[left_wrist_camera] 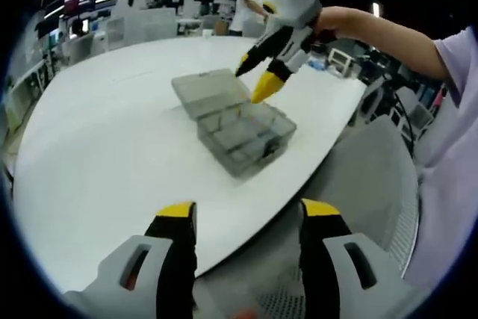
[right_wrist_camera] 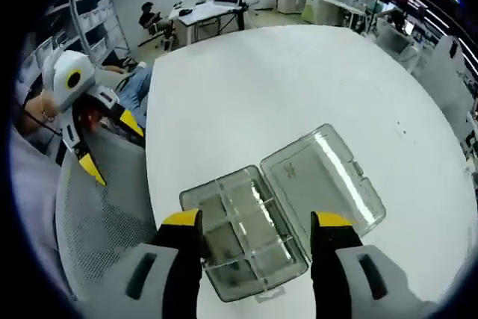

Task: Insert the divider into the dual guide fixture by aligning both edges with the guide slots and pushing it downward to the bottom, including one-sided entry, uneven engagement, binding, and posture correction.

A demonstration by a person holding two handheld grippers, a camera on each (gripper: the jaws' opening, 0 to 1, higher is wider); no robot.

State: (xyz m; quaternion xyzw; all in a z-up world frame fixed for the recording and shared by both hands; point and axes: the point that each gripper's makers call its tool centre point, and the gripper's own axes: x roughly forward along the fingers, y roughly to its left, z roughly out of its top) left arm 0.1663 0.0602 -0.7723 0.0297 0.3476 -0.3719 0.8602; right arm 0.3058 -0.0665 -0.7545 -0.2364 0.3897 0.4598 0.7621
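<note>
I see the clear plastic compartment box (right_wrist_camera: 258, 240), lid open, on the white bench (right_wrist_camera: 299, 87) directly ahead of my right gripper (right_wrist_camera: 258, 229), jaws wide, empty. My left gripper (left_wrist_camera: 250, 222), also open and empty, sits farther off.

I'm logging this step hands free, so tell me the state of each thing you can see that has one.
Clear plastic organizer box: lid open, laid flat on the white table.
Box compartments: dividers stand inside; whether fully seated cannot be told.
Left gripper: open, empty, held off the table edge.
Right gripper: open, empty, above the box.
</note>
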